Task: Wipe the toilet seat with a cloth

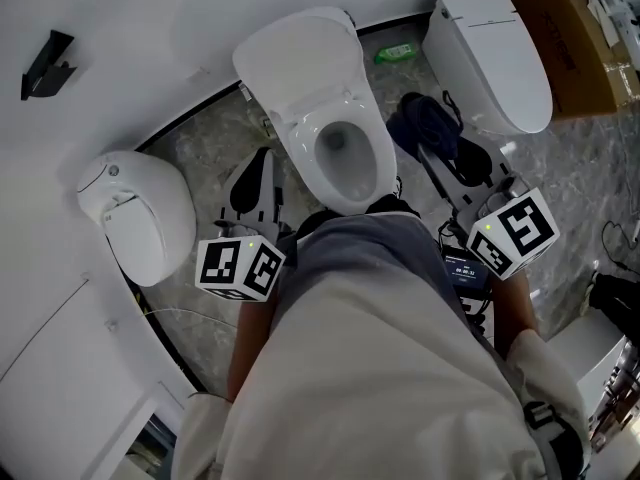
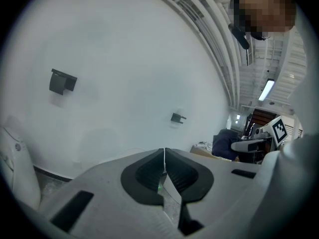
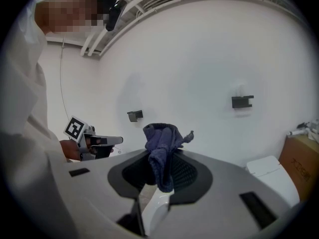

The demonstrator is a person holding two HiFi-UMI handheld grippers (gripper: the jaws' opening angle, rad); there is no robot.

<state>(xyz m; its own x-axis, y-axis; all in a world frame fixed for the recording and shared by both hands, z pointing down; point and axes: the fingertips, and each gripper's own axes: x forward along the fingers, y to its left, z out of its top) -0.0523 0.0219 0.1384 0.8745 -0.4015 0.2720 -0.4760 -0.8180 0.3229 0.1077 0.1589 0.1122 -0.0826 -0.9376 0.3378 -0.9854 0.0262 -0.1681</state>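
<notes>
The white toilet (image 1: 300,63) stands in the middle of the head view with its lid raised and its seat (image 1: 384,160) down around the bowl. My right gripper (image 1: 425,136) is to the right of the bowl, shut on a dark blue cloth (image 1: 428,120). In the right gripper view the cloth (image 3: 160,151) sticks up bunched between the pads and hangs down over them. My left gripper (image 1: 262,168) hovers left of the bowl. Its jaws (image 2: 164,156) are shut with nothing between them. Both point at the curved white wall.
A second white toilet (image 1: 135,213) sits at the left and a third (image 1: 490,58) at the right, beside a cardboard box (image 1: 580,43). A green object (image 1: 397,53) lies on the floor behind. Black brackets (image 1: 45,63) are fixed on the wall. The person's legs fill the foreground.
</notes>
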